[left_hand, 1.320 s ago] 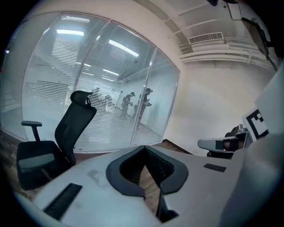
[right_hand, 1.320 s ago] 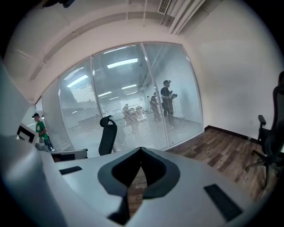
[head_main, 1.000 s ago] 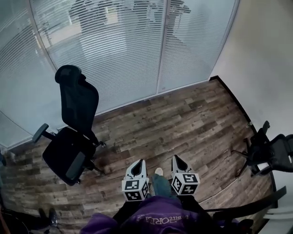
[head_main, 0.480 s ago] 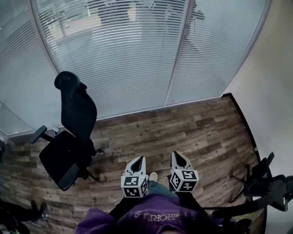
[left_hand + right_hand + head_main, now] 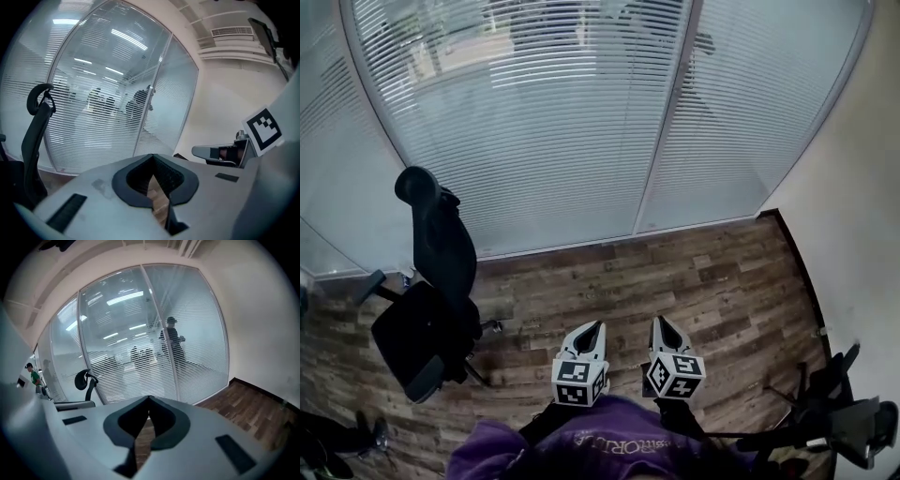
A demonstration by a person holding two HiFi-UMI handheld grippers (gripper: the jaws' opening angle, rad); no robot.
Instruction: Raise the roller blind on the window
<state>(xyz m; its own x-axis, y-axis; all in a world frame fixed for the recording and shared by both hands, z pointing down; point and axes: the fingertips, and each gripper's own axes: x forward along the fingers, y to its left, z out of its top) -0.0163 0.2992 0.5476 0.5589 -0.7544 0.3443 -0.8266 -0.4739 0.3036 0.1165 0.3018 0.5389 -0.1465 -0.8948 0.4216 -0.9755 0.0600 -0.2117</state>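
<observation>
A dark wood-plank floor (image 5: 694,281) runs up to the foot of the glass wall. A black office chair (image 5: 431,309) stands on it at the left, near the glass. A second black chair (image 5: 839,417) stands at the lower right, partly cut off.

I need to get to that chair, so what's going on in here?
A person faces the glass wall, blinds down, with a gripper in each hand. The left gripper and right gripper are side by side over the wooden floor, fingers shut on nothing, well short of the blinds. The office chair stands free at the left.
</observation>
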